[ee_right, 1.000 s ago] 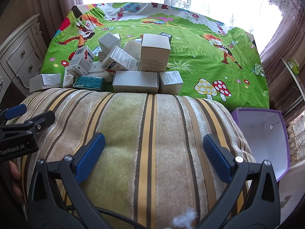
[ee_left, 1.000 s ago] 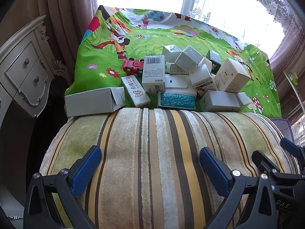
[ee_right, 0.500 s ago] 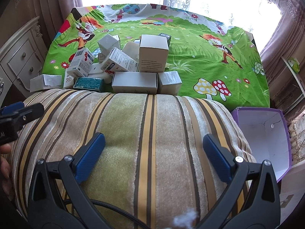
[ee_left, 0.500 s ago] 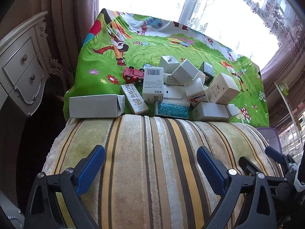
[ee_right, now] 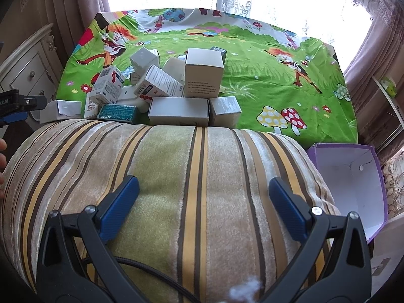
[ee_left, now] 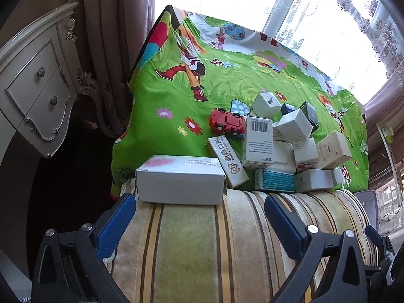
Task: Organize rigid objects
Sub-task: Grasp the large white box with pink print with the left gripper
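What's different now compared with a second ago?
The left gripper has swung left toward the long white box, which now sits just ahead of its open, empty jaws. Its jaws closed slightly, then reopened. Nothing was grasped or released. The right gripper stayed open over the striped cushion, and the box pile and red toy car lie unmoved.

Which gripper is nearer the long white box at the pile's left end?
Left. The left gripper sits just short of the long white box; the right gripper is off toward the pile's middle.
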Demonstrator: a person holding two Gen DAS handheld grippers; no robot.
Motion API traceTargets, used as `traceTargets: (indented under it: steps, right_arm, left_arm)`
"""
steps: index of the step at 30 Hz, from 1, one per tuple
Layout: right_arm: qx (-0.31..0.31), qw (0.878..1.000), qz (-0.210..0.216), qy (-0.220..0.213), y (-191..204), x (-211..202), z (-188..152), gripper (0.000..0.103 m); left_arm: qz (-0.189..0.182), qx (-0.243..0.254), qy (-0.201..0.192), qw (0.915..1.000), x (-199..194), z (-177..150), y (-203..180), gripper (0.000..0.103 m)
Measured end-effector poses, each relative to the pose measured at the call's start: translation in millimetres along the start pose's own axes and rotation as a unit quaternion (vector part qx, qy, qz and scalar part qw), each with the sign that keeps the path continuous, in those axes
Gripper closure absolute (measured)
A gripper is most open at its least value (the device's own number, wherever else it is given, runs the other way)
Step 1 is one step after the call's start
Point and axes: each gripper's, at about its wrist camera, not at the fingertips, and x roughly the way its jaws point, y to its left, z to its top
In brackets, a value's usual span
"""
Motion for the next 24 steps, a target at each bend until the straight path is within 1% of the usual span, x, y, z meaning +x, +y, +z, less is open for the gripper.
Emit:
traceTargets:
  steps: [2, 6, 12, 17, 20, 24]
  right_arm:
    - [0.0, 1.0, -0.001, 0.0, 0, 0, 0, 0.0]
    - [-0.003, 1.0, -0.003, 0.003, 0, 2, 1, 0.0]
    - [-0.004, 1.0, -0.003, 0.005, 2, 4, 2, 0.0]
    - [-0.013, 1.0, -0.014, 0.001, 5, 4, 0, 0.0]
    - [-0.006, 1.0, -0.001, 0.005, 1, 5, 1, 0.0]
    - [-0.011, 1.0, -0.004, 0.01, 3, 6, 3, 0.0]
  left_arm:
    - [-0.011, -0.005, 0.012, 0.9999, 7, 7, 4, 0.0]
    - [-0.006, -0.014, 0.028, 0.9995, 19, 15, 11, 0.0]
    - [-0.017, -0.022, 0.053, 0.9982, 35, 20, 14, 0.0]
    - [0.001, -0.019, 0.054, 0.9984, 38, 23, 17, 0.0]
    - [0.01, -0.015, 0.047, 0.9988, 35, 25, 20, 0.0]
    - [0.002, -0.008, 0.064, 0.9979, 43, 24, 21, 0.0]
